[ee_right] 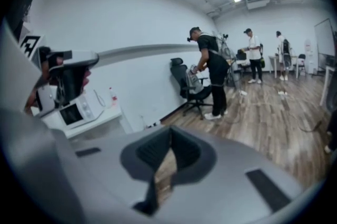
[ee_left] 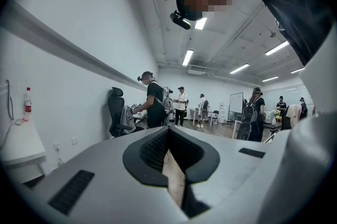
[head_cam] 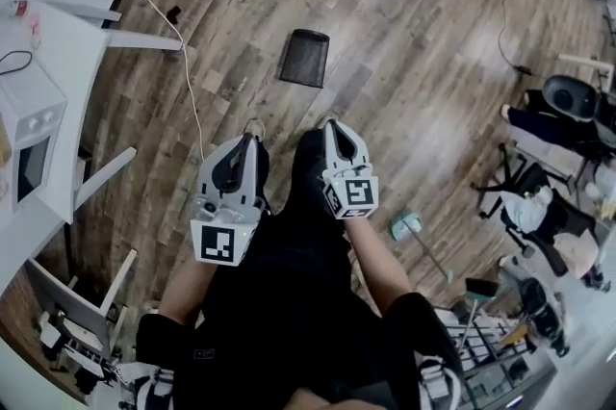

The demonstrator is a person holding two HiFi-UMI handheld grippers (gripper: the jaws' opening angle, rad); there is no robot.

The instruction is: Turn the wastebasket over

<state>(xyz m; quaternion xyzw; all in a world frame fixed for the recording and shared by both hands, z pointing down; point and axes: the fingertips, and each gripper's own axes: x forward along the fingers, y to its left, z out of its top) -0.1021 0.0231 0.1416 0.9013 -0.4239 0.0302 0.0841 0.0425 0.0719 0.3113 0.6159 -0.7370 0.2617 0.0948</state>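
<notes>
Left gripper (head_cam: 248, 140) and right gripper (head_cam: 332, 127) both show jaws pressed together, empty. Wastebasket (head_cam: 304, 58) sits well ahead on the floor (head_cam: 414, 62); approach, then spread your jaws.

light: bright ceiling strips (ee_left: 187, 57) | floor (head_cam: 423, 62): soft glare | edges: fisheye bend, dark corners | right gripper view: blurred

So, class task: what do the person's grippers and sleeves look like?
The left gripper and right gripper are pale grey, tapering shells with black-lined fingers. Each carries a white cube with black square markers. The person wears a black top, forearms bare.
</notes>
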